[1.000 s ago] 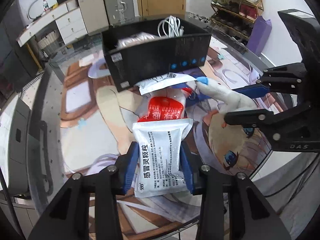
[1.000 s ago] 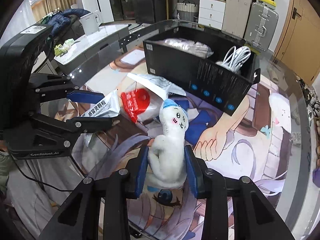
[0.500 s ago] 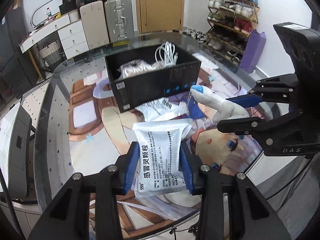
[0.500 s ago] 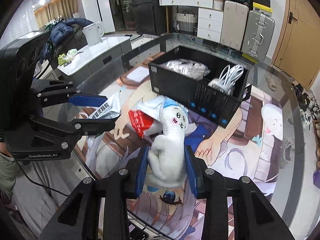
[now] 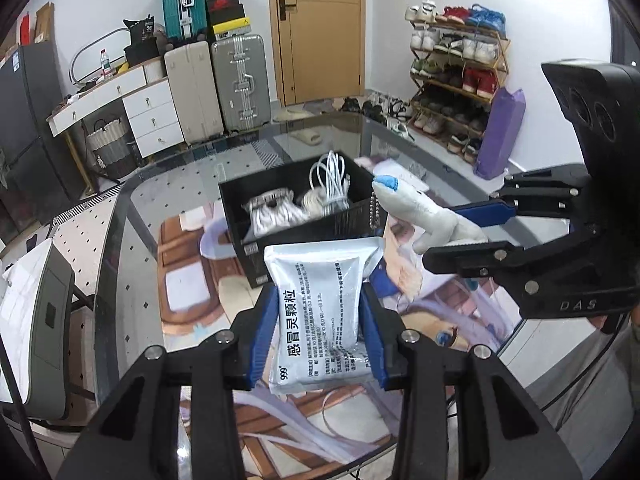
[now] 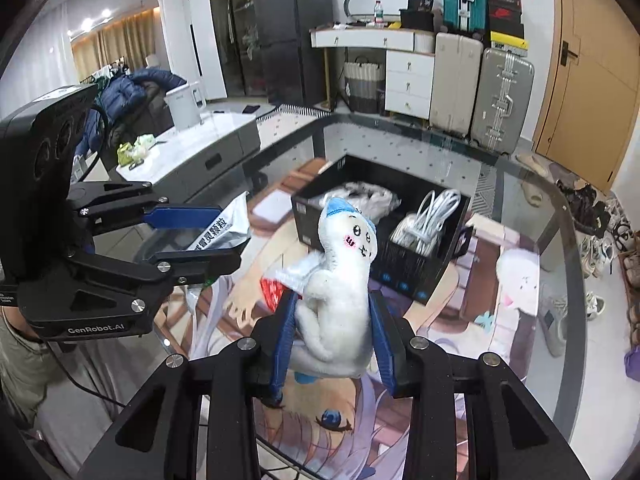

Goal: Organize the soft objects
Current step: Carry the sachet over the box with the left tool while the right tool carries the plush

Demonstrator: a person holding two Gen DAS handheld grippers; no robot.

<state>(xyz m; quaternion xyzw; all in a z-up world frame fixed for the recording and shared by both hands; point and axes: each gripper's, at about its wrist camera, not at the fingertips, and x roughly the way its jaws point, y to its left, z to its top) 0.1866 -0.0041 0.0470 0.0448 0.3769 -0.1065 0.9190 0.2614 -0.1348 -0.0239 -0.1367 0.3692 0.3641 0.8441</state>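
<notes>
Only the right wrist view shows the red packet (image 6: 273, 290), at nine o'clock of the plush toy (image 6: 340, 280) clamped in the right gripper (image 6: 332, 344). The left gripper (image 5: 318, 336) pinches a silver sachet (image 5: 320, 304) above the glass table (image 5: 120, 240), with the black box (image 5: 304, 232) at twelve o'clock and suitcases (image 5: 236, 84) behind.

We hold both black two-finger tongs with blue pads up off the worktop, side by side and angled downward. Our left tongs (image 5: 318, 320) are clamped on the lower half of a silver foil sachet with black printed characters (image 5: 322, 304), the blue pads (image 5: 262, 330) pressing its two long edges so that it stands upright between them. Our right tongs (image 6: 332, 336) are closed on the body of a white plush toy with a blue cap (image 6: 340, 288), pads squeezing its sides, its head rising above the fingers. The two tongs stay apart, not touching.
</notes>
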